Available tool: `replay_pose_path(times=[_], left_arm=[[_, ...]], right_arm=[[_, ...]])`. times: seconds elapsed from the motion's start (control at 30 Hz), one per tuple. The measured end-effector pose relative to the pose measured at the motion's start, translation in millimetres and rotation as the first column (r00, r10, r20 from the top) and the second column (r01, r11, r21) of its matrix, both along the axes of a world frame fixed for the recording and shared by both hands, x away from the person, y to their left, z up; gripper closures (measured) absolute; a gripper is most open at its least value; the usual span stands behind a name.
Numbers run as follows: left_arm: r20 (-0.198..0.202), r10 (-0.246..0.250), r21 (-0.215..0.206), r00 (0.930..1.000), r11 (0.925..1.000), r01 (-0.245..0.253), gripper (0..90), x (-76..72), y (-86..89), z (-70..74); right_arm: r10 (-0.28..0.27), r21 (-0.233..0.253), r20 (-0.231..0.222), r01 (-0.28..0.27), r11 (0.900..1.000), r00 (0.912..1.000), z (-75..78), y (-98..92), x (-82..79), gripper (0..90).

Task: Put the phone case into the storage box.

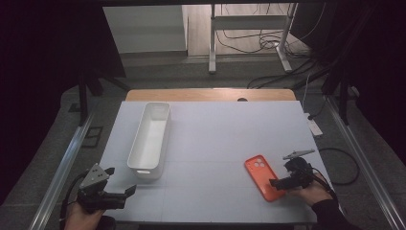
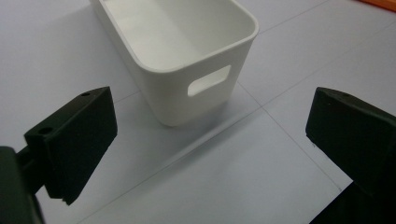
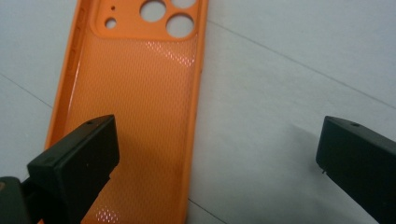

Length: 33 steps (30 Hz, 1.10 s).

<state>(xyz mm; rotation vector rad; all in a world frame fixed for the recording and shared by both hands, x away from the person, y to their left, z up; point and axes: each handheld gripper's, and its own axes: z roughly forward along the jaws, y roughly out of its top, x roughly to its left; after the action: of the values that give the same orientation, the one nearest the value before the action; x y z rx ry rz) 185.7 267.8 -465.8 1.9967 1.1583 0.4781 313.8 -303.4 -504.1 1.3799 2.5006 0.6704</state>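
Note:
An orange phone case (image 1: pixel 262 177) lies inside-up on the white table (image 1: pixel 215 134) at the near right, camera cutouts at its far end. My right gripper (image 1: pixel 282 175) is open at the case's near right edge. In the right gripper view one jaw hangs over the orange phone case (image 3: pixel 140 93) and the other over bare table, with the right gripper (image 3: pixel 217 140) holding nothing. A long empty white bin (image 1: pixel 149 138) stands left of centre. My left gripper (image 1: pixel 120 181) is open just short of its near end. In the left gripper view the white bin (image 2: pixel 177 37) with its handle slot lies ahead of the left gripper (image 2: pixel 208 121).
A strip of wooden tabletop (image 1: pixel 210 94) shows at the far edge. Metal rails (image 1: pixel 62 167) run along both sides of the table. On the floor beyond are a frame's legs (image 1: pixel 212 43), cables (image 1: pixel 268 43) and a power strip (image 1: pixel 314 126).

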Motion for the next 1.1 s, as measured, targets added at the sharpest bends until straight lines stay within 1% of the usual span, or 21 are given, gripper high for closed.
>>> replay_pose_path(times=[0.1, 0.17, 0.2, 0.23, 0.3, 0.33, 0.37, 0.43, 0.5, 0.53, 0.6, 0.67, 0.7, 0.8, 0.83, 0.87, 0.93, 0.97, 1.0, 1.03, 1.1], left_arm=[[0.0, 0.0, 0.0, 1.0, 1.0, 0.0, 2.6, 0.0, 0.0, 0.0], [0.0, 0.0, 0.001, 1.0, 1.0, 0.0, 2.6, -0.1, -0.1, 0.0], [0.0, 0.0, 0.001, 1.0, 1.0, 0.0, 2.6, -0.1, -0.1, 0.0], [0.0, 0.0, 0.002, 1.0, 1.0, 0.0, 2.6, -0.1, -0.1, 0.0], [0.0, 0.001, 0.002, 1.0, 1.0, -0.001, 2.6, -0.2, -0.1, 0.0], [0.0, 0.0, 0.002, 1.0, 1.0, 0.0, 2.6, -0.1, -0.1, 0.0], [0.0, 0.0, 0.003, 1.0, 1.0, 0.0, 2.6, -0.1, -0.2, -0.1], [0.0, 0.001, 0.004, 1.0, 1.0, -0.001, 2.6, -0.2, -0.4, -0.1], [-0.001, 0.0, 0.004, 1.0, 1.0, 0.0, 2.6, -0.2, -0.5, -0.1], [-0.001, 0.0, 0.004, 1.0, 1.0, 0.0, 2.7, -0.2, -0.5, -0.1], [-0.001, 0.001, 0.005, 1.0, 1.0, -0.001, 2.7, -0.2, -0.6, -0.1], [-0.001, 0.0, 0.006, 1.0, 1.0, 0.0, 2.7, -0.3, -0.6, -0.1], [-0.001, 0.0, 0.007, 1.0, 1.0, 0.0, 2.7, -0.3, -0.7, -0.1], [0.0, -0.001, 0.01, 1.0, 1.0, 0.001, 2.8, -0.3, -0.9, -0.1], [0.0, -0.001, 0.01, 1.0, 1.0, 0.001, 2.8, -0.3, -0.9, -0.1], [-0.001, -0.001, 0.01, 1.0, 1.0, 0.001, 2.8, -0.3, -1.1, -0.1], [-0.001, -0.001, 0.013, 1.0, 0.9999, 0.001, 2.9, -0.2, -1.4, -0.2], [0.0, -0.001, 0.016, 1.0, 0.9999, 0.001, 3.0, -0.2, -1.5, -0.1], [0.0, -0.001, 0.016, 1.0, 0.9999, 0.001, 3.0, -0.2, -1.5, -0.1], [0.0, -0.001, 0.016, 1.0, 0.9999, 0.001, 3.0, -0.2, -1.6, -0.1], [0.0, -0.001, 0.017, 1.0, 0.9999, 0.001, 3.0, -0.3, -1.7, -0.1]], right_arm=[[0.005, -0.016, -0.014, -0.006, 1.0, 0.9999, -2.2, 1.4, 0.6, 0.0], [0.023, -0.044, -0.024, -0.024, 0.999, 0.9994, -3.8, 2.3, 0.4, 1.7], [0.023, -0.044, -0.024, -0.024, 0.999, 0.9994, -3.8, 2.3, 0.4, 1.7], [0.043, -0.071, -0.019, -0.044, 0.997, 0.9989, -2.9, 3.3, -0.4, 6.5], [0.053, -0.067, -0.016, -0.054, 0.996, 0.9985, -0.6, 2.6, -0.6, 13.8], [0.053, -0.067, -0.016, -0.054, 0.996, 0.9985, -0.6, 2.6, -0.6, 13.8], [0.055, -0.062, -0.016, -0.056, 0.997, 0.9984, 0.5, 2.4, -0.7, 17.7], [0.062, -0.058, -0.017, -0.063, 0.996, 0.9979, 2.9, 2.2, -1.1, 28.7], [0.071, -0.049, -0.027, -0.072, 0.996, 0.9971, 5.3, 2.1, -0.5, 38.3], [0.071, -0.049, -0.027, -0.072, 0.996, 0.9971, 5.3, 2.1, -0.5, 38.3], [0.079, -0.052, -0.042, -0.081, 0.995, 0.996, 7.8, 2.9, 0.4, 50.1], [0.091, -0.05, -0.053, -0.093, 0.994, 0.9944, 9.0, 3.9, 0.4, 58.5], [0.099, -0.046, -0.065, -0.102, 0.994, 0.993, 9.8, 4.5, 0.4, 64.6], [0.087, -0.021, -0.095, -0.089, 0.996, 0.9917, 10.3, 3.9, 1.9, 74.4], [0.087, -0.021, -0.095, -0.089, 0.996, 0.9917, 10.3, 3.9, 1.9, 74.4], [0.078, -0.013, -0.1, -0.079, 0.997, 0.9919, 10.3, 3.3, 2.4, 77.0], [0.061, 0.01, -0.128, -0.061, 0.998, 0.9898, 10.5, 2.7, 3.9, 82.2], [0.057, 0.011, -0.137, -0.056, 0.998, 0.9889, 10.8, 4.4, 4.3, 84.8], [0.057, 0.011, -0.137, -0.056, 0.998, 0.9889, 10.8, 4.4, 4.3, 84.8], [0.042, 0.001, -0.139, -0.042, 0.999, 0.9894, 11.5, 5.2, 4.5, 87.1], [0.018, 0.005, -0.157, -0.017, 1.0, 0.9875, 11.9, 5.1, 6.0, 88.3]])
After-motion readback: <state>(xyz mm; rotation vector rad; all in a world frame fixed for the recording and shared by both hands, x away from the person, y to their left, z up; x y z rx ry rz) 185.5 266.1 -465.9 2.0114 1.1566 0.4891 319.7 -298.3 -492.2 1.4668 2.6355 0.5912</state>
